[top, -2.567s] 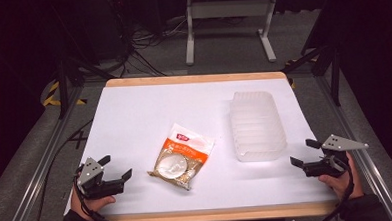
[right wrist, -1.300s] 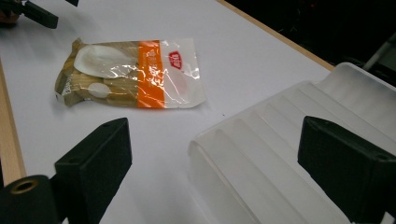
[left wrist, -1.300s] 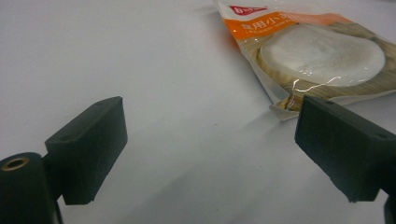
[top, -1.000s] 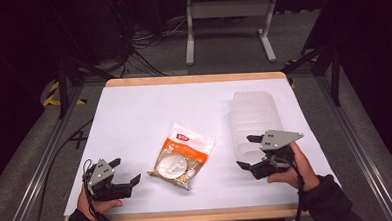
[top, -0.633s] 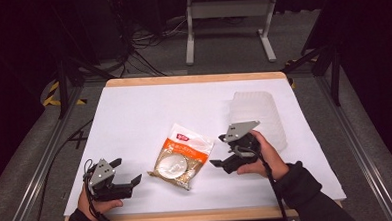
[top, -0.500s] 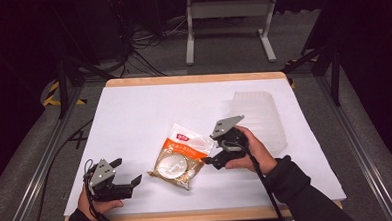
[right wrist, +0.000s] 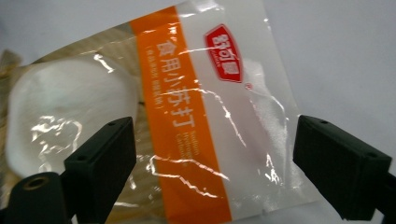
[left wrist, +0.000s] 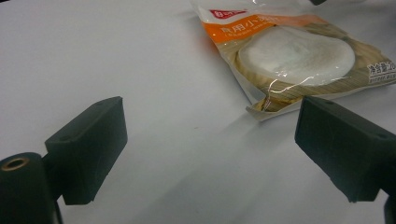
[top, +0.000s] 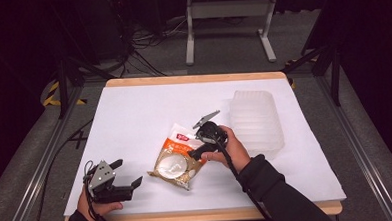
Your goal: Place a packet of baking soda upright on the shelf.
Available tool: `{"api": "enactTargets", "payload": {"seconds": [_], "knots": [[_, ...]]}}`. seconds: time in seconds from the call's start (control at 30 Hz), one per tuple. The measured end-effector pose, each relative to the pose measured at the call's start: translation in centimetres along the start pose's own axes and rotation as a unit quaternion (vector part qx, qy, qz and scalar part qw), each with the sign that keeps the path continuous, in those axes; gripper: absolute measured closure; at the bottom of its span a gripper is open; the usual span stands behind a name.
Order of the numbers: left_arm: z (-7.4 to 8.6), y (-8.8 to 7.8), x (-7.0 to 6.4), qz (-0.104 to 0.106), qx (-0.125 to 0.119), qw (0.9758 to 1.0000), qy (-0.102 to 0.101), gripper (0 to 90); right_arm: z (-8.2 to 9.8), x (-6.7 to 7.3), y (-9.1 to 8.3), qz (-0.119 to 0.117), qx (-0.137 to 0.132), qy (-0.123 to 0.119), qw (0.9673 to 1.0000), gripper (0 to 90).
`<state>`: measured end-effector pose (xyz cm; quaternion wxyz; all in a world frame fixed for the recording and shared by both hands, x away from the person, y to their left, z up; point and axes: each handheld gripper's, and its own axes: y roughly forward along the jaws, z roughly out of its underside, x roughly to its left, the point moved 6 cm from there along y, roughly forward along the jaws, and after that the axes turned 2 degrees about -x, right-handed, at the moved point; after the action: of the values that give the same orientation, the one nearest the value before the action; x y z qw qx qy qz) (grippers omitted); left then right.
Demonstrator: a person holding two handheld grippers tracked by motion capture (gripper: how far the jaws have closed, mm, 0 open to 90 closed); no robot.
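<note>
Hovering with jaws spread over the snack packet (right wrist: 196, 116), the right hand-held gripper (top: 198, 143) is risking slipping off slick film.

The high view looks forward and down over the whole tabletop (top: 134, 113), while each hand-held gripper view looks close along its jaws at the shared snack packet (top: 178, 159) near the front edge.

Clear plastic tray (top: 256, 122) – white table (top: 134, 113)

Snack packet (top: 177, 157) lay flat mid-table, clear plastic, orange band, red logo, round white cake inside.
</note>
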<state>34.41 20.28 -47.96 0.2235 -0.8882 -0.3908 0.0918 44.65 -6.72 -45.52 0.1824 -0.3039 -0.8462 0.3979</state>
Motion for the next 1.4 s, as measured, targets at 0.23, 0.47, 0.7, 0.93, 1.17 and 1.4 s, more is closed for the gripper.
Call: {"api": "enactTargets", "payload": {"seconds": [0.23,0.47,0.7,0.93,1.17,1.4], "knots": [[0.1,0.0,-0.2,0.006,0.003,1.0000,0.004,10.2,0.4,-1.6,2.1,0.031,0.029,0.062,0.9972,11.2],[0.1,-0.1,-0.3,0.006,0.002,1.0000,0.006,10.2,0.4,-2.0,2.7,0.023,0.034,0.086,0.9954,9.7],[0.1,-0.1,-0.3,0.003,0.004,1.0000,0.006,10.2,0.8,-2.5,2.2,0.036,0.038,0.112,0.9923,10.4],[0.1,0.0,-0.3,0.005,0.006,1.0000,0.004,10.0,1.5,-2.2,1.8,0.057,0.046,0.134,0.9882,7.0],[0.2,0.2,-0.5,0.013,0.011,0.9998,0.007,10.0,1.2,-1.3,1.6,0.011,0.047,0.128,0.9906,11.9],[0.2,0.5,-0.6,0.018,0.016,0.9997,0.010,10.1,0.1,-1.5,1.5,-0.008,0.061,0.107,0.9924,25.5]]}}
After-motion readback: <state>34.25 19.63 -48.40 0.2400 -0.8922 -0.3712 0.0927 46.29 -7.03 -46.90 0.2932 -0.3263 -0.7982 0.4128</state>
